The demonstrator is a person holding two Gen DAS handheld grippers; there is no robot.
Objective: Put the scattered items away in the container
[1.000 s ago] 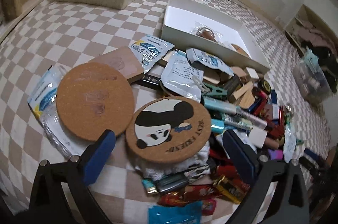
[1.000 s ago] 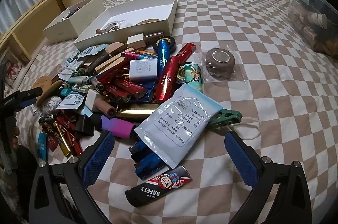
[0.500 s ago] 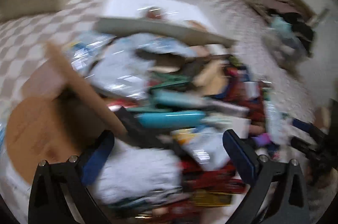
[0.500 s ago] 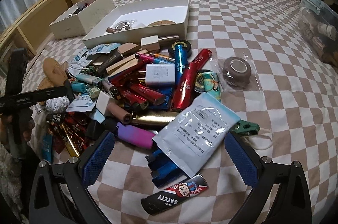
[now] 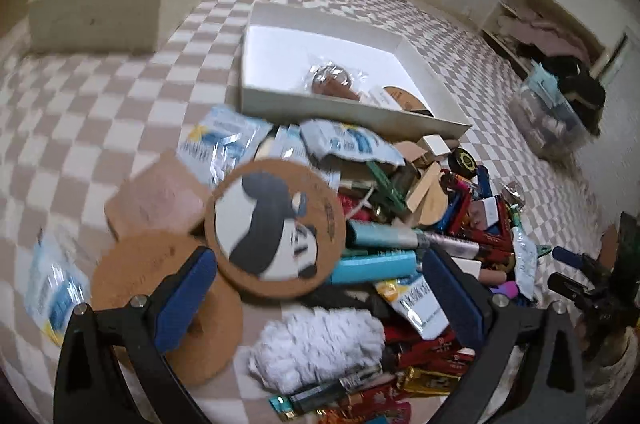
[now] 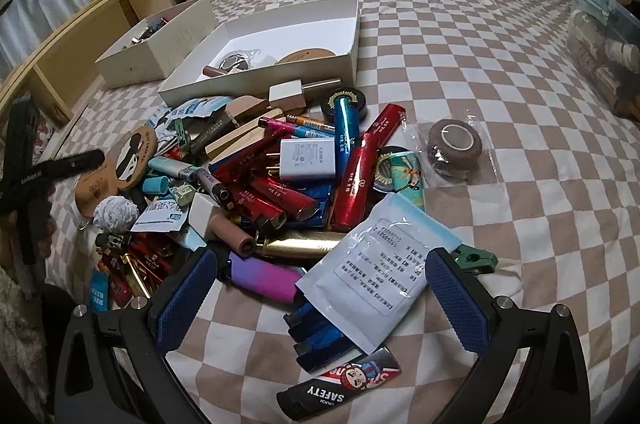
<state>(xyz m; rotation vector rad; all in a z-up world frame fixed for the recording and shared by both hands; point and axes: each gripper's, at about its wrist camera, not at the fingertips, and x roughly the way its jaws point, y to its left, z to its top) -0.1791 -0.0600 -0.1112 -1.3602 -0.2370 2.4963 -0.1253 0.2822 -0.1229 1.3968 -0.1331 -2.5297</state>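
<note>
Dozens of small items lie heaped at frame centre in both views; the panda coaster (image 5: 276, 226) sits tilted at the pile's left edge, above a plain cork coaster (image 5: 160, 304) in the lower left. White container (image 5: 320, 63) lies just beyond the pile, upper centre, already holding a wrapped brown item and a cork disc; a second box (image 5: 100, 7) sits upper left. Left gripper (image 5: 320, 296) hangs over the coaster, jaws spread wide, nothing clamped. Right gripper (image 6: 320, 300) hovers at the pile's near edge, jaws likewise wide and empty, straddling a white pouch (image 6: 380, 272). Judged step: selecting the next pick. Next move likely calls for descending onto the coaster's raised rim and pinching across its thickness. Legible writing: "SAFETY" on the black lighter (image 6: 340, 390), lower centre; pouch print too small to read.
</note>
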